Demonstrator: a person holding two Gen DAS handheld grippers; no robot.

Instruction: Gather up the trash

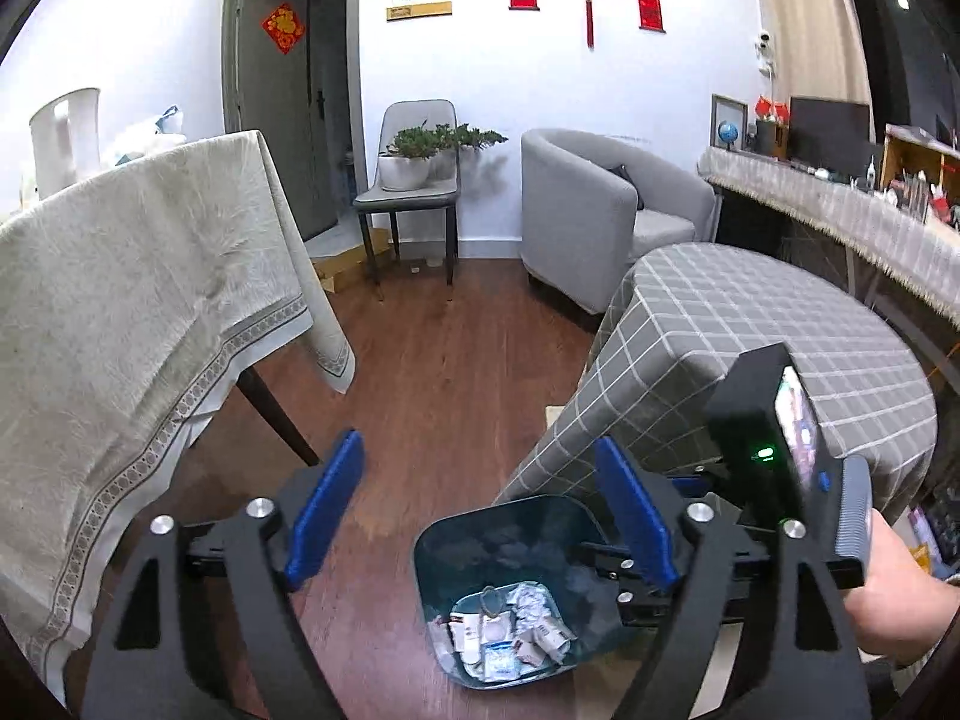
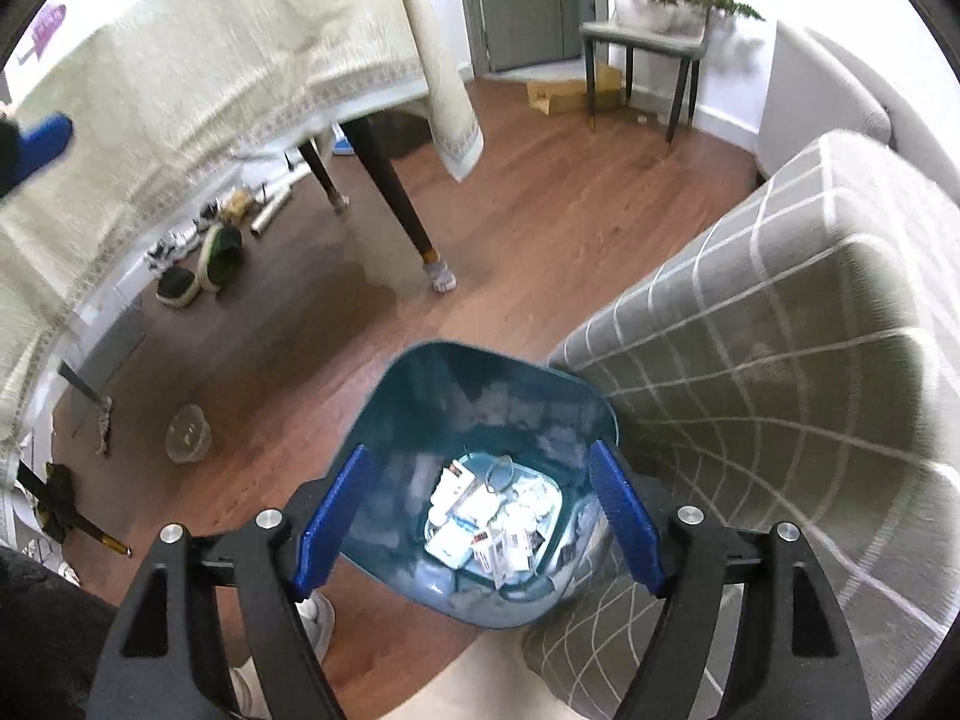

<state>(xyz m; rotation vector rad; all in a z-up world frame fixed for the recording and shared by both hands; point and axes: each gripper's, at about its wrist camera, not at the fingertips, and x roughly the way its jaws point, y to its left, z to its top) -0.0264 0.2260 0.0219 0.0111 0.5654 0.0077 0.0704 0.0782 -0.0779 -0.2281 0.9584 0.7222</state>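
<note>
In the left wrist view, the left gripper [image 1: 480,516] is hanging with its blue pads [image 1: 327,510] spread wide apart, and nothing is sitting between them. Down below it, the teal bin [image 1: 480,540] is standing on the brown wooden floor [image 1: 432,360]. White trash [image 1: 510,630] is lying at the bottom of the bin: crumpled paper, little boxes and wrappers. A table with a grey checked cloth [image 1: 750,324] is standing right beside the bin, and the cloth is hanging down next to the bin's rim. A table with a cream cloth [image 1: 138,300] is standing on the other side of the bin, well apart from it. Far behind the bin, a chair with a green plant [image 1: 420,162] and a grey armchair [image 1: 588,210] are waiting by the wall. A hand [image 1: 894,600] is holding the right gripper just beside the bin. In the right wrist view, the right gripper [image 2: 480,522] is pointing down over the bin [image 2: 432,396], and its pads [image 2: 333,522] are also standing wide apart with nothing pinched between them. The trash [image 2: 492,516] is showing in the bin, straight below the gap. The checked cloth [image 2: 750,390] is touching the bin's side.
</note>
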